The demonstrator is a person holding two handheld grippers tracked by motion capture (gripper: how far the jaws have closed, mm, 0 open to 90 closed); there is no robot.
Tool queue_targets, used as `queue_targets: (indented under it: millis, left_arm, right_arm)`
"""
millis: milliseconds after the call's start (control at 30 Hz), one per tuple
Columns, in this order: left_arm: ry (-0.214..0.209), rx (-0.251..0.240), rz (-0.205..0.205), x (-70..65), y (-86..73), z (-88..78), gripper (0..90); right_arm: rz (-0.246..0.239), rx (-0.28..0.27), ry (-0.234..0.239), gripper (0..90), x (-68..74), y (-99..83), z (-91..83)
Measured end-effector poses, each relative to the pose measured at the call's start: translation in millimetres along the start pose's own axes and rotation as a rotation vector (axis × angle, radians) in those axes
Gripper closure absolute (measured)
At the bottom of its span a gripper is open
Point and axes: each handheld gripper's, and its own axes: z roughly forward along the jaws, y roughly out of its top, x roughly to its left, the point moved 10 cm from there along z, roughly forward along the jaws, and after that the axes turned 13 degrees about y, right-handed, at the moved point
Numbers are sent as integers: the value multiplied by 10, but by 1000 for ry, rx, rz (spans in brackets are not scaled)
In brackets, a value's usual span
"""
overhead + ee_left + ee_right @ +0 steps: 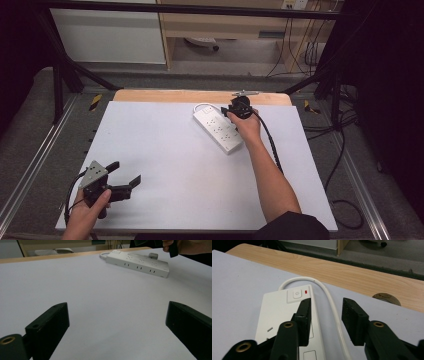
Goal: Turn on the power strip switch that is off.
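Note:
A white power strip (218, 129) lies slantwise on the white sheet (165, 160) at the far middle of the table, also seen in the left gripper view (137, 263). Its switch (297, 294) with a red light beside it is at the far end, where a white cable (329, 297) loops out. My right gripper (227, 111) hovers over that end, open (327, 302): one jaw stands over the strip's body (279, 315), the other beyond the cable, neither pressing. My left gripper (126, 172) rests at the near left, jaws wide open (117, 306) over bare sheet.
The wooden table edge (200, 96) shows behind the sheet, with a round brown disc (387, 298) set in it. Black frame bars (70, 75) stand at the far corners. Loose cables (345, 200) trail on the floor at the right.

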Motion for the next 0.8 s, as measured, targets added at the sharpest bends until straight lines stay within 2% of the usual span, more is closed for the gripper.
queue_targets:
  millis: [233,467,800]
  left_arm:
    - [-1,0,-1,-4,1,2,51]
    - [-2,0,-1,-1,3,1,52]
    - [-4,-2,2,-1,6,-3,52]
  right_arm:
    - [-6,4,11,689,9,-18,33]
    - [-10,8,1,781,-32,-39,47]
    - [-34,-13,6,898,24,-1,62]
